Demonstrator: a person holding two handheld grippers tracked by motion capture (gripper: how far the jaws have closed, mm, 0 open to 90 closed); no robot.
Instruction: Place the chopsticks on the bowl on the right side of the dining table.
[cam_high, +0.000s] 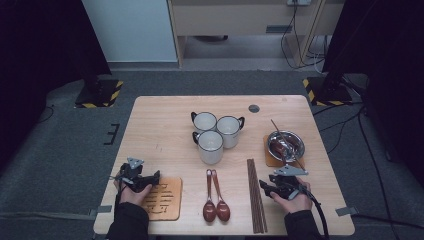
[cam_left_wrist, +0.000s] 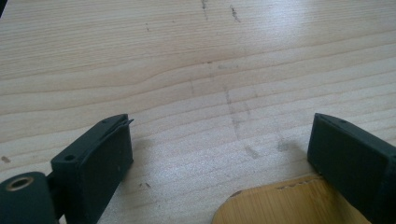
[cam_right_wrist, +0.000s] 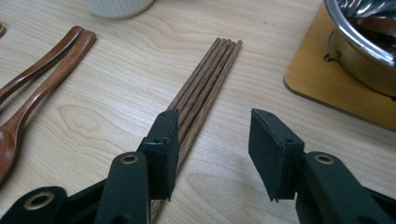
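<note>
A bundle of dark wooden chopsticks (cam_high: 256, 195) (cam_right_wrist: 205, 79) lies lengthwise on the table. My right gripper (cam_high: 265, 187) (cam_right_wrist: 212, 144) hovers low just right of it, open. Bare table shows between its jaws, and its left jaw overlaps the bundle's edge. My left gripper (cam_high: 150, 179) (cam_left_wrist: 219, 154) rests at the table's left front, open wide with nothing between its jaws. A corner of the bamboo trivet (cam_high: 164, 198) (cam_left_wrist: 280, 205) lies by its right jaw. Two brown wooden spoons (cam_high: 215, 197) (cam_right_wrist: 42, 79) lie side by side left of the chopsticks.
Three white mugs (cam_high: 216, 132) stand clustered at the table's middle. A steel bowl (cam_high: 286, 145) (cam_right_wrist: 364, 42) with utensils in it sits on a second bamboo coaster (cam_high: 272, 159) (cam_right_wrist: 317, 79) at the right. Black stands flank the far table corners.
</note>
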